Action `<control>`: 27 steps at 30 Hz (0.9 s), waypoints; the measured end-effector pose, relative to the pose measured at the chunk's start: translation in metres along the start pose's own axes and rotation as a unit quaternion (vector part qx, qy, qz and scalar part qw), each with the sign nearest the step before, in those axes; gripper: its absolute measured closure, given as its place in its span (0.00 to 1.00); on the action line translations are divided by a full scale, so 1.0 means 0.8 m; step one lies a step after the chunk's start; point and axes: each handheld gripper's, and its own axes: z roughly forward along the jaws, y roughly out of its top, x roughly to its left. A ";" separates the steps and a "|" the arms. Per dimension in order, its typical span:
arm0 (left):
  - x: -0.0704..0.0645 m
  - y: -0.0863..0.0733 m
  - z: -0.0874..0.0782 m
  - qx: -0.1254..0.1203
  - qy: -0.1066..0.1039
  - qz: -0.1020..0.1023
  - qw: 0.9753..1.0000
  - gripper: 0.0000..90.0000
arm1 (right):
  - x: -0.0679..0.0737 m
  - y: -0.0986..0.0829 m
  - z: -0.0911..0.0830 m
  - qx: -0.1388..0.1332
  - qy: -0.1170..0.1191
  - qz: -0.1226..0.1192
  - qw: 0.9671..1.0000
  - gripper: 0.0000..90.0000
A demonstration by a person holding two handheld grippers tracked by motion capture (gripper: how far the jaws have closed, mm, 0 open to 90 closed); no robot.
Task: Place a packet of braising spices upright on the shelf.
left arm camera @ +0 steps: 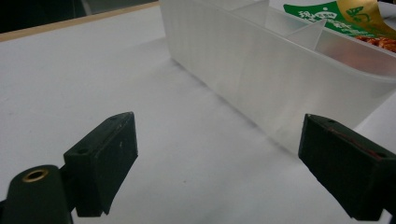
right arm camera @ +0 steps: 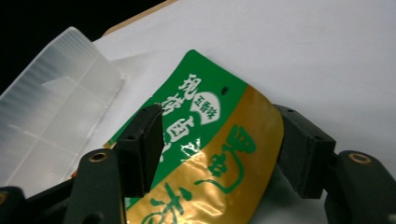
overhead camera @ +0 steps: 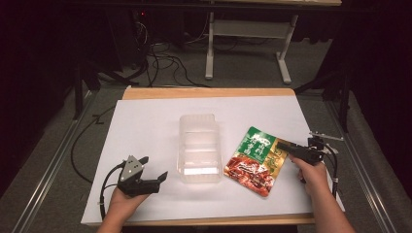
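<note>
A clear plastic container (overhead camera: 199,145) with dividers stands in the middle of the white sheet, also in the left gripper view (left arm camera: 280,70) and the right gripper view (right arm camera: 51,116). To its right lies a green, gold and red food packet (overhead camera: 252,160), (left arm camera: 336,14). My right gripper (overhead camera: 284,147) is at the packet's far right corner. In the right gripper view its jaws stand apart, open, around the packet's bowed gold edge (right arm camera: 224,140). My left gripper (overhead camera: 154,167) is open and holds nothing, near the front left, pointing at the container's side (left arm camera: 219,158).
The white sheet (overhead camera: 145,121) covers a wooden table whose edge (overhead camera: 209,92) shows at the back. Cables (overhead camera: 85,145) trail off the left side. A grey table frame (overhead camera: 243,43) stands on the floor behind.
</note>
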 end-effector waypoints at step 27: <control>-0.002 0.001 -0.006 -0.020 -0.003 0.008 1.000 0.14 | 0.017 -0.003 0.016 0.021 0.031 -0.021 0.999 0.39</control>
